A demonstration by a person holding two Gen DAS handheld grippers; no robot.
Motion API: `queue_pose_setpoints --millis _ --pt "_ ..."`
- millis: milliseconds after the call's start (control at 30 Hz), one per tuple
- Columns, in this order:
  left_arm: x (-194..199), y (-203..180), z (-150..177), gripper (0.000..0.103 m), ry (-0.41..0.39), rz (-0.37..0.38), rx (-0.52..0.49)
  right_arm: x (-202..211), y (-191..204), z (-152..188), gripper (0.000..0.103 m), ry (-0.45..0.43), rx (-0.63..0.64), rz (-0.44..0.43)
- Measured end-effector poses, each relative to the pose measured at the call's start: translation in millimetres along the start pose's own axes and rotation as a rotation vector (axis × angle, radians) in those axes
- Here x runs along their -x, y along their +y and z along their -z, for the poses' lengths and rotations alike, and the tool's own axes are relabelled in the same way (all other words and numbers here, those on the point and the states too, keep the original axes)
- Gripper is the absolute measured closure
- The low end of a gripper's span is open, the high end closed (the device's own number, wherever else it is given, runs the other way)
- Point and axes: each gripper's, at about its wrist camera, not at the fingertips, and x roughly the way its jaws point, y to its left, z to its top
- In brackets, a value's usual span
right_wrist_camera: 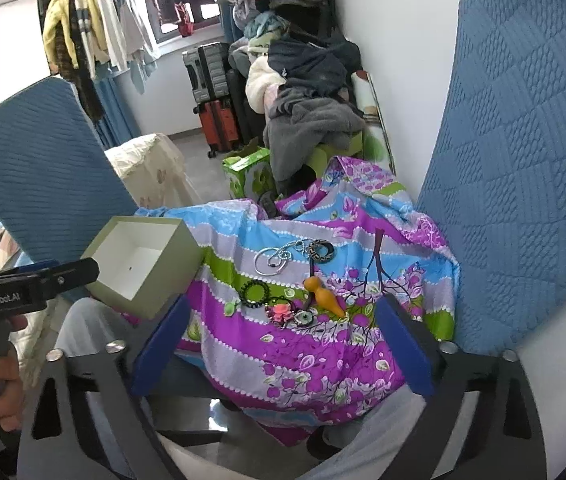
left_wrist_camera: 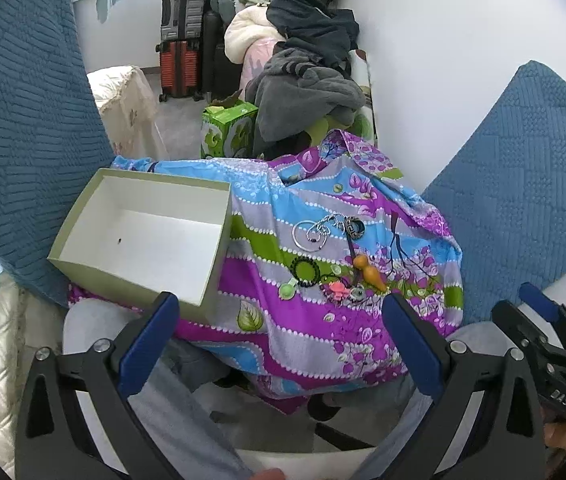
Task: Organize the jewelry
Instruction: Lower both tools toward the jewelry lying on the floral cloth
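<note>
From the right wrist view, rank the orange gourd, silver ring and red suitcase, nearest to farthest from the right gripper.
Right gripper:
1. Orange gourd, just ahead on the cloth, slightly right.
2. Silver ring, farther up the cloth, left of the gourd.
3. Red suitcase, across the room.

Floral cloth [left_wrist_camera: 323,344] carries open box [left_wrist_camera: 143,236], silver bangle [left_wrist_camera: 309,236], orange gourd pendant [left_wrist_camera: 369,272], black ring [left_wrist_camera: 305,269].
</note>
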Motion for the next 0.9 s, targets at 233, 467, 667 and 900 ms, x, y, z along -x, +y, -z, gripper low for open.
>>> queue_pose_setpoints --millis 233,467,667,900 --pt "-34 -9 -5 0.01 0.053 0.036 -0.04 -29 -11 0 0.02 -0.01 -0.011 -0.003" --pt "-75 -15 -3 0.035 0.109 0.071 -0.055 -70 -18 15 0.045 0.058 -0.005 -0.006" --pt "-128 -23 9 0.043 0.207 0.1 -0.107 -103 -19 31 0.045 0.08 0.049 -0.04" --pt "-184 -8 19 0.055 0.307 0.114 -0.046 -152 -23 45 0.049 0.133 0.063 -0.088"
